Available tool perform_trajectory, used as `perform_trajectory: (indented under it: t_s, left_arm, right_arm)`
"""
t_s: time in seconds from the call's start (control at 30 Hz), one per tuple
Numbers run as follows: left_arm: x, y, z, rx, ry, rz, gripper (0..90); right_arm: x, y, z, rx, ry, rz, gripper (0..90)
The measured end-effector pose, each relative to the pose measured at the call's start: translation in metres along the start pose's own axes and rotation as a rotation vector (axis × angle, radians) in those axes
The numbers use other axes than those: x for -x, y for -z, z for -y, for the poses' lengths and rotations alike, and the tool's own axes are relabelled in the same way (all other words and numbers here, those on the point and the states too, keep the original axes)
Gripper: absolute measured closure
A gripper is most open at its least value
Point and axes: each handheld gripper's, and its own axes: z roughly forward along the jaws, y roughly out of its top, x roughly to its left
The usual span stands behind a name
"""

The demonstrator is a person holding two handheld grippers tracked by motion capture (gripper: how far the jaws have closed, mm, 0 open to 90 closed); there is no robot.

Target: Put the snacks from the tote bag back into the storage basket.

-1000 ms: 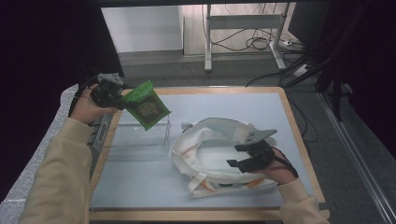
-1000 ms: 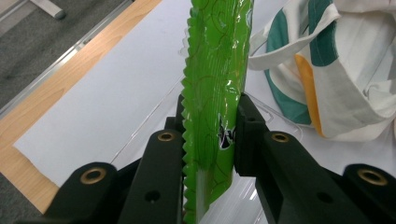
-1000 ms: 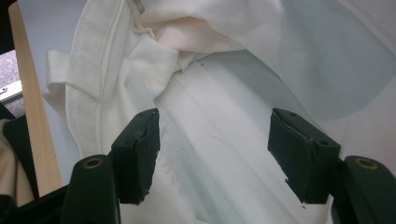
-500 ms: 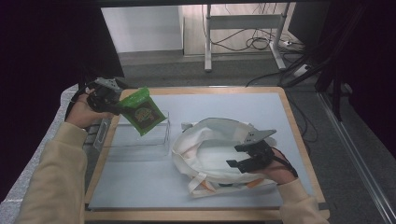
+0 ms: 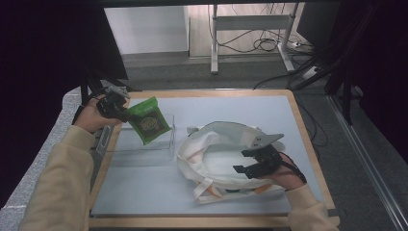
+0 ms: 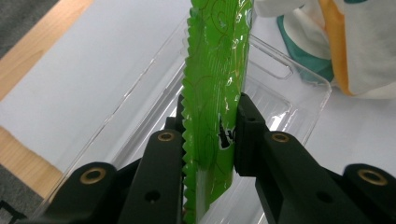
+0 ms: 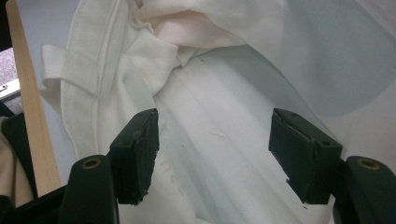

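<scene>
Tabletop [image 5: 226,108] with a pale blue top and a wooden rim sits in the middle of the high view. At the left of that view, the left claw [image 5: 126,114] holds a green packet [image 5: 148,120] up in the air. The packet hangs tilted over the back end of a clear plastic tray [image 5: 144,149], which lies on the left part of the tabletop. In the left gripper view, the two black jaws press on the packet from both sides, near its zigzag edge, and the tray shows just under it.

At the lower right of the high view, the right claw [image 5: 248,161] sits at the mouth of a white cloth bag [image 5: 211,159]. The bag lies crumpled on the tabletop, just to the right of the tray, with orange and teal bits at its near edge. In the right gripper view, the jaws stand wide apart with nothing pinched between them, and the white cloth lies below them.
</scene>
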Motion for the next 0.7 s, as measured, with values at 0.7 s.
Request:
perform_trajectory:
  t_s: [0.7]
  left_arm:
    - [-0.02, -0.05, -0.015, -0.055, -0.059, -0.041, 72.1]
  right_arm:
    - [0.004, 0.0, 0.003, -0.008, -0.015, 0.006, 32.1]
